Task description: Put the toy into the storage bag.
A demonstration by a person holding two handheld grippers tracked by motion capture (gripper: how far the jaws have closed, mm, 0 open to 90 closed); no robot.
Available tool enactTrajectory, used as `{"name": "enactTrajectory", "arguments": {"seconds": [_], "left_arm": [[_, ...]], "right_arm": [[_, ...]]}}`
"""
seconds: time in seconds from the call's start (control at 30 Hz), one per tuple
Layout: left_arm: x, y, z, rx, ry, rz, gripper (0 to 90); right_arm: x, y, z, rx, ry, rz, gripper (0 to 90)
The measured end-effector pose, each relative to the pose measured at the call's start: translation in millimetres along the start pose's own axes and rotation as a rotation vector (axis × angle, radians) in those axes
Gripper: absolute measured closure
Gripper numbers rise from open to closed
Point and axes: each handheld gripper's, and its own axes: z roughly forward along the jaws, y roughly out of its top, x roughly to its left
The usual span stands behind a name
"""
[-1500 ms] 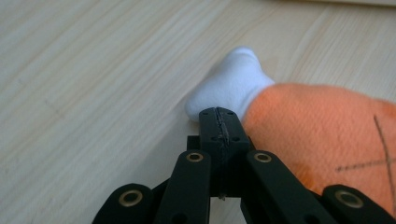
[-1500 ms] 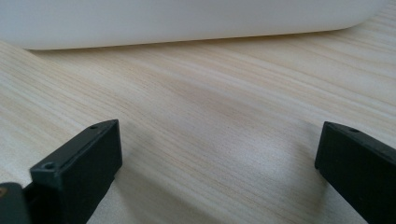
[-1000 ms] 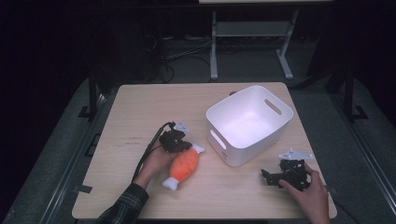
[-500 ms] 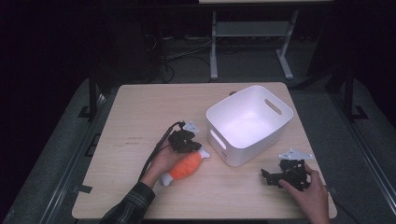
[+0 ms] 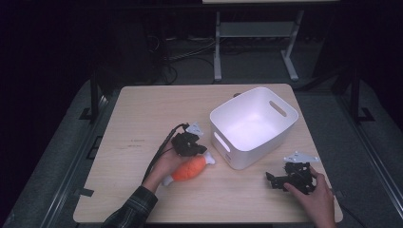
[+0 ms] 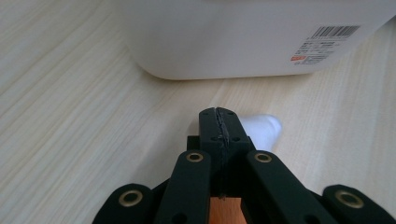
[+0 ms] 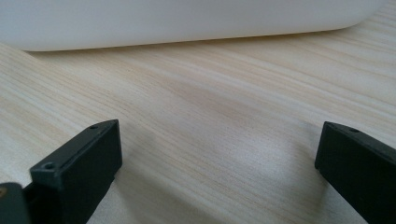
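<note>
Left gripper (image 5: 190, 142) near middle of pale wooden surface (image 5: 142, 114), jaws pressed together on orange-and-white soft plush toy (image 5: 189, 168). Toy lies tilted on surface toward near edge, white tip (image 6: 264, 128) just beside near wall of white plastic bin with handle slots (image 5: 254, 126). Barcode label (image 6: 327, 39) on bin wall. Right gripper (image 5: 291, 176) by near right corner, resting on surface, jaws spread wide, nothing between, well apart from toy.
</note>
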Motion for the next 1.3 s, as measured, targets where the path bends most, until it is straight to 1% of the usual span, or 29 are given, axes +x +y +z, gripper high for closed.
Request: {"name": "enactTrajectory", "arguments": {"seconds": [0.13,0.23,0.33,0.37,0.4,0.47,0.53,0.6,0.67,0.73,0.77,0.8,0.9,0.93,1.0,1.07,1.13,1.17,1.2,1.3], "left_arm": [[2.2,-3.0,-16.4,-0.009,-0.002,-0.023,79.1],[3.1,-4.8,-26.1,-0.019,-0.008,-0.042,68.5],[1.7,-6.7,-34.1,-0.019,-0.023,-0.048,58.3],[0.3,-7.4,-35.2,-0.016,-0.029,-0.056,53.9],[-1.0,-8.1,-36.4,-0.01,-0.03,-0.052,50.9],[-3.6,-9.6,-38.3,0.003,-0.026,-0.053,44.4],[-6.1,-11.6,-39.3,0.01,-0.02,-0.06,35.4],[-7.3,-13.4,-40.4,0.012,-0.019,-0.064,29.6],[-8.6,-16.0,-41.5,0.026,-0.026,-0.068,22.7],[-10.3,-18.1,-42.3,0.051,-0.024,-0.059,14.5],[-11.4,-19.1,-42.2,0.052,-0.017,-0.052,13.4],[-13.3,-20.7,-42.6,0.061,-0.003,-0.034,13.2],[-15.0,-24.0,-42.9,0.084,0.003,-0.01,12.7],[-16.2,-25.2,-42.0,0.078,0.005,-0.018,12.7],[-15.6,-27.3,-41.3,0.097,0.006,-0.001,12.7],[-15.8,-29.2,-39.7,0.105,0.009,0.005,12.7],[-16.7,-30.3,-37.8,0.104,0.006,0.001,12.7],[-16.1,-30.7,-37.0,0.122,0.006,0.016,12.6],[-16.5,-31.1,-35.7,0.124,0.008,0.015,12.6],[-16.3,-32.6,-33.3,0.136,-0.005,0.02,12.7]], "right_arm": [[0.0,0.0,0.0,0.0,0.0,0.0,0.2],[0.1,0.0,-0.1,0.0,-0.001,0.0,0.2],[0.0,0.0,0.0,0.0,0.0,0.0,0.2],[0.0,0.0,0.0,0.0,0.0,0.0,0.2],[0.0,0.0,0.0,0.0,0.0,0.0,0.2],[0.0,0.0,-0.1,0.0,0.001,0.0,0.2],[0.1,0.0,0.0,0.0,0.001,0.001,0.2],[0.1,0.0,0.0,0.0,0.001,0.001,0.2],[0.1,0.0,0.0,0.0,0.001,0.001,0.2],[0.1,0.0,0.0,-0.001,0.0,0.002,0.2],[0.1,0.0,0.0,0.0,0.0,0.001,0.1],[0.0,0.0,0.0,0.0,0.0,0.001,0.2],[0.0,0.0,0.0,0.0,0.0,0.0,0.2],[0.0,0.0,0.0,0.0,0.0,0.0,0.2],[0.0,0.0,0.0,0.0,0.0,0.0,0.2],[0.0,0.0,0.0,0.0,0.0,0.0,0.2],[0.0,0.0,0.0,0.0,0.0,0.0,0.2],[0.0,0.0,0.0,0.0,0.0,0.0,0.1],[0.0,0.0,0.0,0.0,0.0,0.0,0.2],[0.0,0.0,0.0,0.0,0.0,0.0,0.1]]}}
